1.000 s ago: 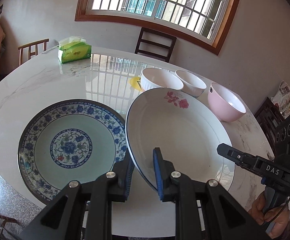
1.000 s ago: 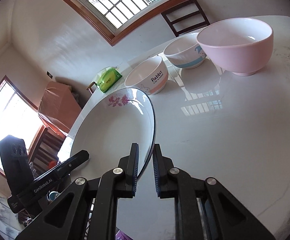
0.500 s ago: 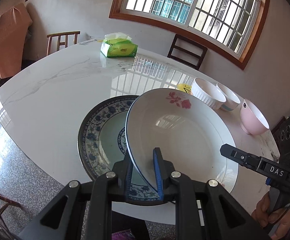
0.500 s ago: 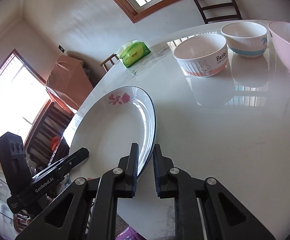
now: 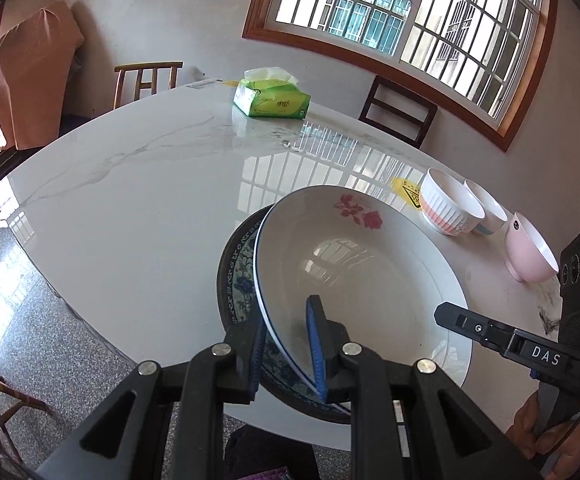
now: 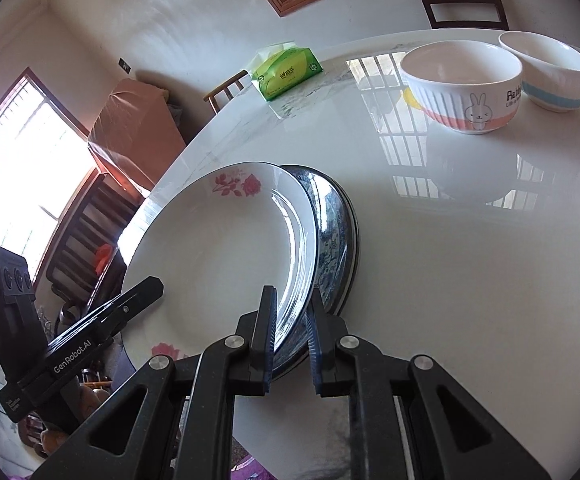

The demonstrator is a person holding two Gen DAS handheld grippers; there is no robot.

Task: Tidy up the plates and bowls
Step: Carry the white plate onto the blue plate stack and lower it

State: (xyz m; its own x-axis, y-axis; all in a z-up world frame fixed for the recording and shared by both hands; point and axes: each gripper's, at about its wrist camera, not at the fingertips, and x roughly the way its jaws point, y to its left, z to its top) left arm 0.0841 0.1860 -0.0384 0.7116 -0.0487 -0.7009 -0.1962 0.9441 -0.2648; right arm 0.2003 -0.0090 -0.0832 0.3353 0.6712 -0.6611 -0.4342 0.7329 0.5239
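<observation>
Left wrist view: the white rose-patterned plate (image 5: 362, 276) sits tilted over the blue-and-white plate (image 5: 239, 280) on the marble surface (image 5: 130, 208). The left gripper (image 5: 288, 344) has its jaws clamped on the near rim; the right gripper (image 6: 292, 326) pinches the opposite rim. Beyond stand the ribbed rabbit bowl (image 6: 462, 84), a blue-banded bowl (image 6: 550, 72), a pink bowl (image 5: 530, 248) and a green tissue pack (image 5: 272, 98).

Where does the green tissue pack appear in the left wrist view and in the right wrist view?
Left wrist view: green tissue pack, upper centre, on the far side of the table.
Right wrist view: the pack, upper centre, left of the rabbit bowl.
Shared landmark: white rose plate, held over the blue patterned plate.
</observation>
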